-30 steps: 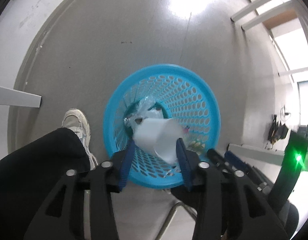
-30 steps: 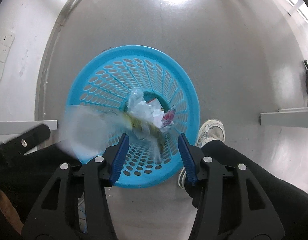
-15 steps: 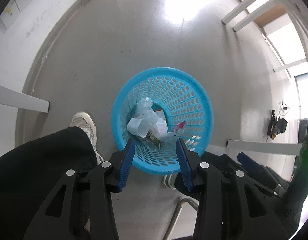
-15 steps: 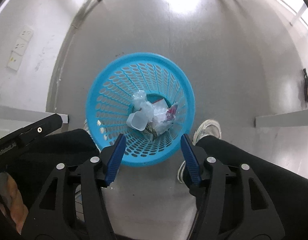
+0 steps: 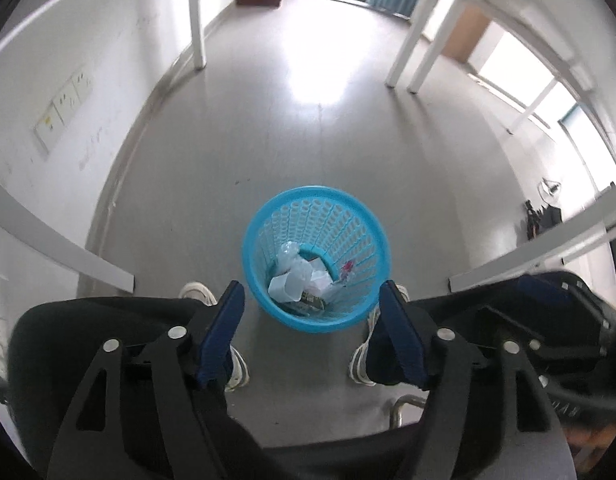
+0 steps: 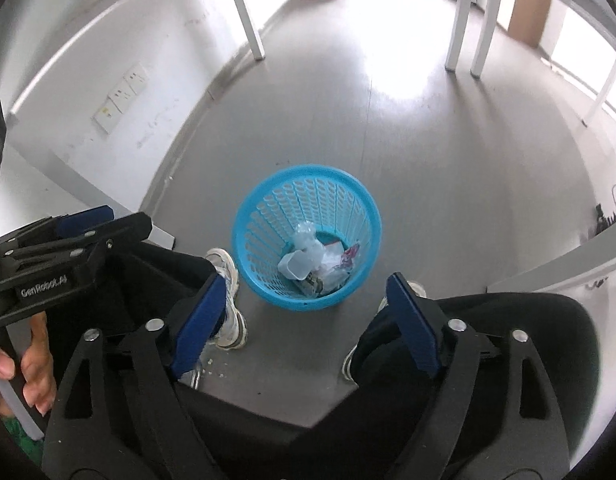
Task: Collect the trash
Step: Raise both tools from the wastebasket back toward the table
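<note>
Left wrist view: the left gripper [image 5: 312, 312] has just been opening; its jaws stand wide with nothing between them, above the blue basket [image 5: 264, 216] on the grey floor [image 5: 308, 140]. The trash [image 5: 298, 284] lies at the basket's bottom.

Right wrist view: the right gripper [image 6: 306, 300] has likewise been opening and is empty. The trash [image 6: 313, 262], a clear cup and crumpled wrappers, looks light and crushable; pinch gently at an edge.

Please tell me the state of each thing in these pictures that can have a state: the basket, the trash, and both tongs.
Blue basket: upright on the floor, between the person's shoes, partly filled.
Clear plastic cup: lying on its side inside the basket.
Crumpled wrappers: loose at the basket bottom.
Left tongs: open, nothing between them, jaws have just been opening.
Right tongs: open, empty, jaws have just been opening.
</note>
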`<state>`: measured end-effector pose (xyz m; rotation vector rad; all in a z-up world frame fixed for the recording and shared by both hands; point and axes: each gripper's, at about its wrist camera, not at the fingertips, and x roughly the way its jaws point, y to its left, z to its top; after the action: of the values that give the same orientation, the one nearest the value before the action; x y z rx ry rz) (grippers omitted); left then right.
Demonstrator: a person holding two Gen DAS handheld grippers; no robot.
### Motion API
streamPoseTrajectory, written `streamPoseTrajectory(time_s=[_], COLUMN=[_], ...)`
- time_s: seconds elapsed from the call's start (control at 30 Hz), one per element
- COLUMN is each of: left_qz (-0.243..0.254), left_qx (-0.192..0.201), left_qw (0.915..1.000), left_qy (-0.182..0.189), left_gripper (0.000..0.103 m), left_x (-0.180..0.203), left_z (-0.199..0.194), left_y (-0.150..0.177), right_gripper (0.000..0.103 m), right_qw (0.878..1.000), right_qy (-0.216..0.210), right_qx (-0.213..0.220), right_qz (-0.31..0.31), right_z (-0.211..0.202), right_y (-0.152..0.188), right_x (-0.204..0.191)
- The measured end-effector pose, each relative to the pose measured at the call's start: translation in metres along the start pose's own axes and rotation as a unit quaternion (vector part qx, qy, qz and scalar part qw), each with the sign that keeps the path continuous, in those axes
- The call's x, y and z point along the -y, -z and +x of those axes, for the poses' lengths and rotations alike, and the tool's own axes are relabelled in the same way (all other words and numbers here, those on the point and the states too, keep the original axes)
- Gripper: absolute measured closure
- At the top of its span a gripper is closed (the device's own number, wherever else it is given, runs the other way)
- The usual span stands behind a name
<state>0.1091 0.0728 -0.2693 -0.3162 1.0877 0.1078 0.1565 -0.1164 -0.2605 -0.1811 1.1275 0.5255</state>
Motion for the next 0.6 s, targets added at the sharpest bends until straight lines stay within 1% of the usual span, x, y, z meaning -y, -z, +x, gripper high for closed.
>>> streamPoseTrajectory(time_s=[0.03,0.1,0.13,0.17,0.2,0.27,0.33,0.6], left_qz=[0.005,0.008,0.011,0.013,0.014,0.02,0.023,0.037], left_qx=[0.009,0.027,0.04,0.051,0.057,0.077,0.092,0.148], left_qw=[0.9999,0.9996,0.9991,0.9986,0.9982,0.9967,0.9954,0.9879], left_qy=[0.002,0.008,0.011,0.013,0.013,0.012,0.013,0.024], left_gripper=[0.026,0.016,0.013,0.007,0.006,0.006,0.006,0.006], left_x=[0.002,0.004,0.005,0.005,0.005,0.005,0.006,0.015], left_z=[-0.01,-0.027,-0.038,-0.047,-0.052,-0.069,-0.082,-0.131], left_y=[0.003,0.008,0.012,0.014,0.015,0.016,0.017,0.012], right_gripper=[0.019,0.015,0.014,0.012,0.011,0.009,0.009,0.009], right_qw=[1.0,1.0,0.999,0.999,0.998,0.996,0.994,0.983], right_qy=[-0.001,-0.003,-0.005,-0.006,-0.006,-0.01,-0.016,-0.029], right_qx=[0.009,0.029,0.041,0.051,0.065,0.087,0.112,0.179], right_qz=[-0.002,-0.003,-0.002,-0.001,-0.001,0.0,0.003,0.011], right_z=[-0.01,-0.034,-0.045,-0.055,-0.068,-0.088,-0.109,-0.166], right_y=[0.002,0.006,0.007,0.008,0.009,0.01,0.009,-0.004], right_x=[0.002,0.005,0.007,0.008,0.01,0.013,0.015,0.019])
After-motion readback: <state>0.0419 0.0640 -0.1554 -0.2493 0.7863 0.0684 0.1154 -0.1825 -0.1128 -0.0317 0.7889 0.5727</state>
